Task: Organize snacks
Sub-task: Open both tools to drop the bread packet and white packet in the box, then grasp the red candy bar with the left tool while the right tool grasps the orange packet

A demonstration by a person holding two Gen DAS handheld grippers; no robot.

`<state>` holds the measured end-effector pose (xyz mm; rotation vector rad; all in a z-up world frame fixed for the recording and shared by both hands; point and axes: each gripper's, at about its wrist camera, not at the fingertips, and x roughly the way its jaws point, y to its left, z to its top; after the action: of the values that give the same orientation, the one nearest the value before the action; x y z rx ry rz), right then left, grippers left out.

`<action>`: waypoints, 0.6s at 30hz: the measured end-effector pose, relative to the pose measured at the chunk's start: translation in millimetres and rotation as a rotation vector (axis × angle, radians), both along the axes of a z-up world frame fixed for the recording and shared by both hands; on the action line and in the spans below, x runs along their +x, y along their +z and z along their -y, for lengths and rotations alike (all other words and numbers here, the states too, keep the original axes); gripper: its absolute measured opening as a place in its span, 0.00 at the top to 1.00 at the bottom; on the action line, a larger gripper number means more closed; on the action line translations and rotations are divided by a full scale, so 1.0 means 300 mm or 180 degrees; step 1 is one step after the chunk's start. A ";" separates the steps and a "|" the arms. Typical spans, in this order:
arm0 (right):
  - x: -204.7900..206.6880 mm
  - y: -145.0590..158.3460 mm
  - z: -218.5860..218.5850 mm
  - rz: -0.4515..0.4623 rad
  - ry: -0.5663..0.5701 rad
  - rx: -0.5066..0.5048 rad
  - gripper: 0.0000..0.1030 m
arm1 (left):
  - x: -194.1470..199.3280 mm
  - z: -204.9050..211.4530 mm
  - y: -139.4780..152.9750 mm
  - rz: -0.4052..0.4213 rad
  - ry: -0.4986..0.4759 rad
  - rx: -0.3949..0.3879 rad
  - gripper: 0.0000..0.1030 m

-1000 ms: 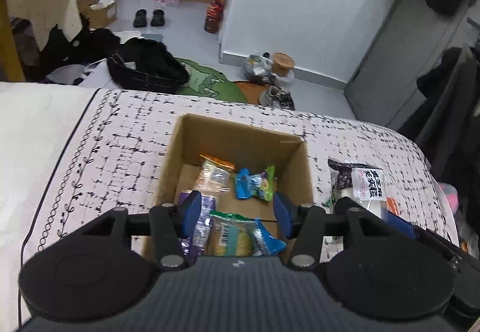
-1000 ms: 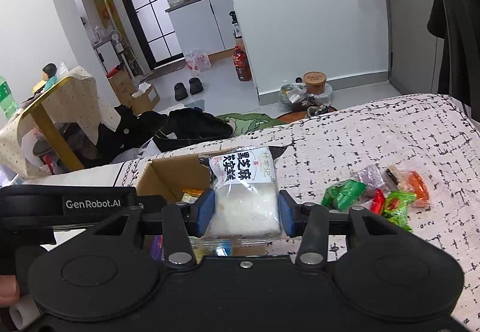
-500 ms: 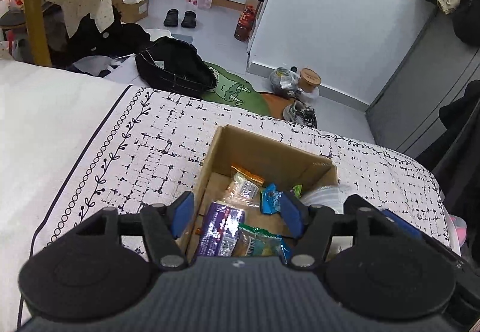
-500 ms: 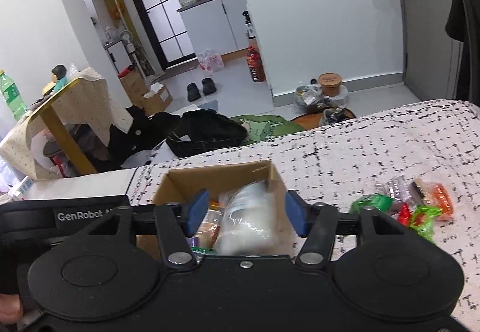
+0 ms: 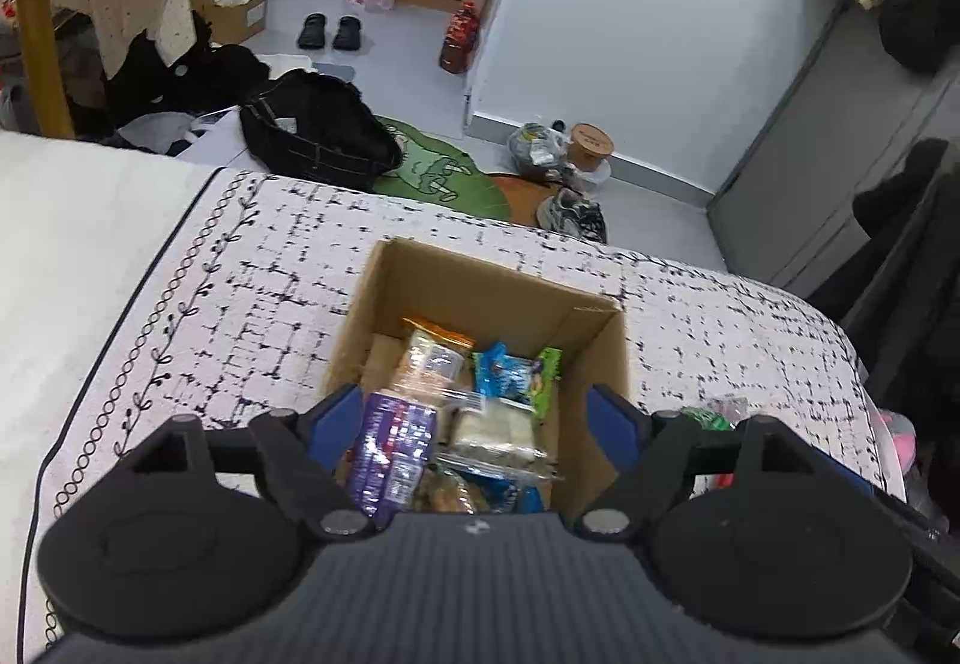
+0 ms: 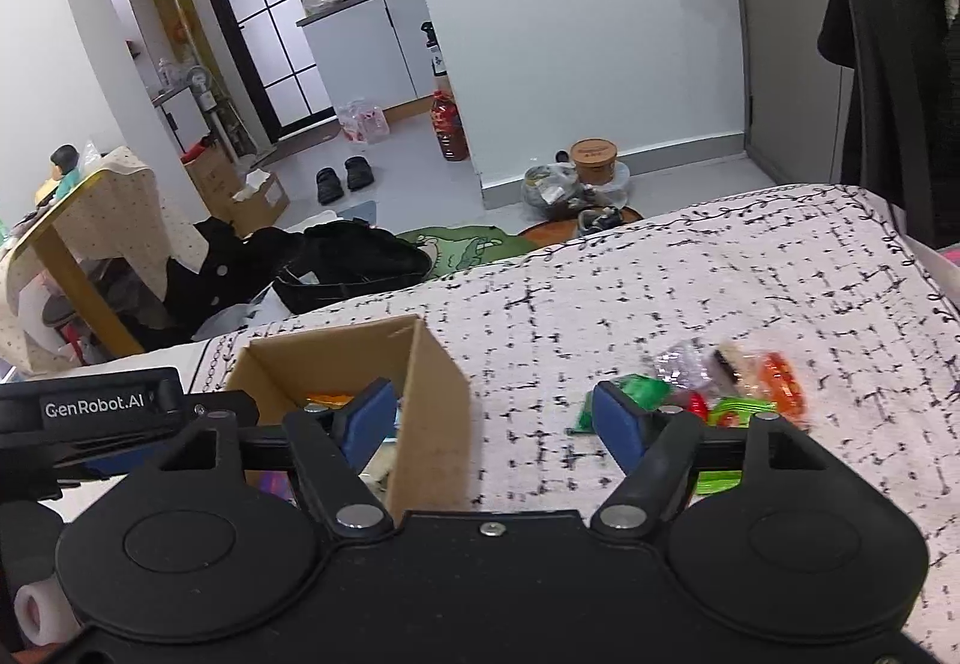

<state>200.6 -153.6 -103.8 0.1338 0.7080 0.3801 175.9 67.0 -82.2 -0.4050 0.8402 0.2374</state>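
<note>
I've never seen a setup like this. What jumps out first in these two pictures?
An open cardboard box sits on a black-and-white patterned cloth, filled with bright snack packets, a purple one nearest the camera. To the box's right, more loose snacks in green, red and orange lie on the cloth. The black left gripper and right gripper fill each picture's foreground, both open and empty.

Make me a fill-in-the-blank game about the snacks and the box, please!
1. The snacks already put away lie inside a cardboard ___.
2. The jaws of the right hand-held gripper are ___ and hold nothing.
3. The loose snacks on the patterned blanket lie to the ___ of the cardboard container.
4. The purple packet lies ___ the cardboard container.

Missing words: box; open; right; inside
</note>
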 end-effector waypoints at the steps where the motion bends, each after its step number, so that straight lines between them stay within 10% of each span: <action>1: -0.003 0.001 0.010 0.0002 -0.0008 -0.0008 0.29 | 0.002 0.010 0.000 -0.0004 -0.0038 0.0003 0.22; 18: 0.005 0.005 0.172 0.0007 -0.0208 -0.0105 0.22 | 0.037 0.196 0.005 0.0058 -0.0521 0.0149 0.21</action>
<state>202.0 -205.3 -102.2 0.1249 0.7058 0.3059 186.9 8.2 -80.8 -0.2924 0.8438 0.1014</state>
